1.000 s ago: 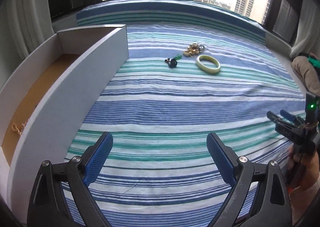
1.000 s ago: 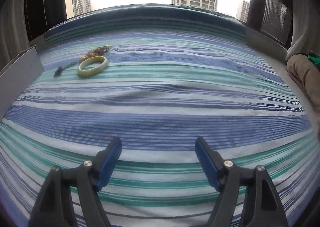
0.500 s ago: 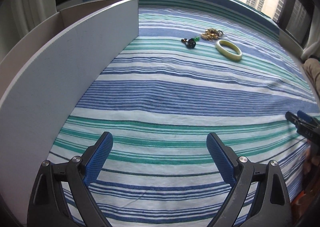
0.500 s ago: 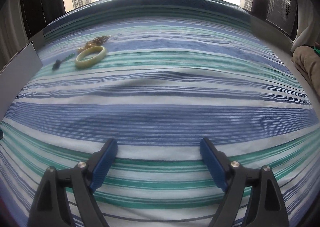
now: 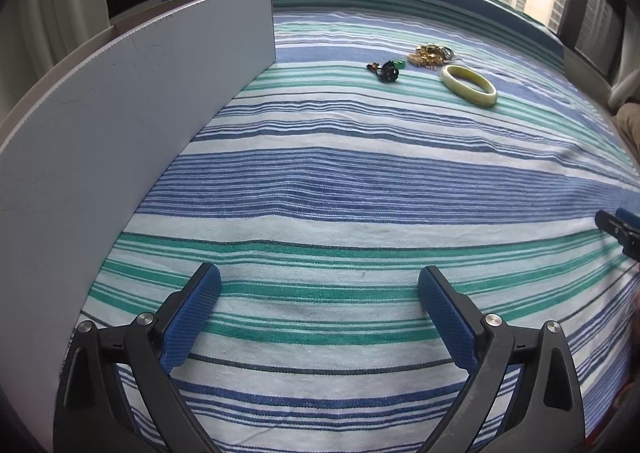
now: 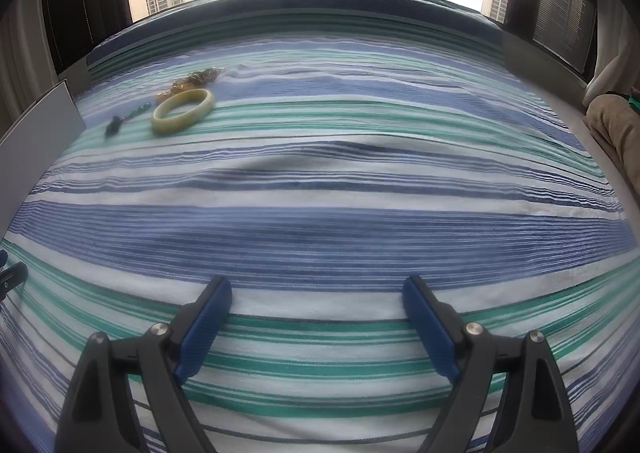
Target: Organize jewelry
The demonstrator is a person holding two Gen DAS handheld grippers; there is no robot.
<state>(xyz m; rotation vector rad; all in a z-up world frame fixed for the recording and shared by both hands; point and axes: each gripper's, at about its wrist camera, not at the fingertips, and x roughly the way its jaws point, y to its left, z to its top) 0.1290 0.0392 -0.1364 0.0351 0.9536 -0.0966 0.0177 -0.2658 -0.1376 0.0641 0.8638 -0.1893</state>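
Our left gripper (image 5: 319, 285) is spreading its jaws wider over bare striped cloth (image 5: 360, 181); our right gripper (image 6: 317, 299) gapes too, both empty. Toward the bed's far edge lie the pale bangle (image 5: 469, 85), gold chains (image 5: 429, 54) and dark beaded piece (image 5: 386, 70), beyond the white tray's (image 5: 120, 113) far end. All three await sorting.

One bangle (image 5: 469, 85), one gold tangle (image 5: 430, 54), one dark beaded piece (image 5: 387, 70) — one box (image 5: 132, 125).
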